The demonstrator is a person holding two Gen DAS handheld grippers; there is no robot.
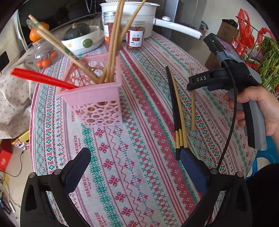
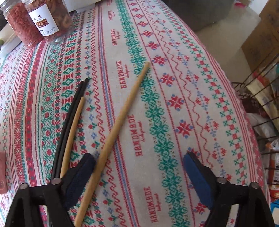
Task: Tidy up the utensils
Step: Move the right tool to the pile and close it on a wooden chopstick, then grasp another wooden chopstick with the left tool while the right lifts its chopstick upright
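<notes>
A pink perforated utensil holder stands on the patterned tablecloth and holds several wooden chopsticks and a red utensil. A pair of black chopsticks, a wooden chopstick beside them and a separate wooden chopstick lie loose on the cloth. My left gripper is open and empty over the cloth. My right gripper is open, low over the separate wooden chopstick, which passes by its left finger.
Two jars of dried food, a white pot, a bowl with a dark squash and oranges stand at the far side. A wire rack with greens stands off the table's right edge.
</notes>
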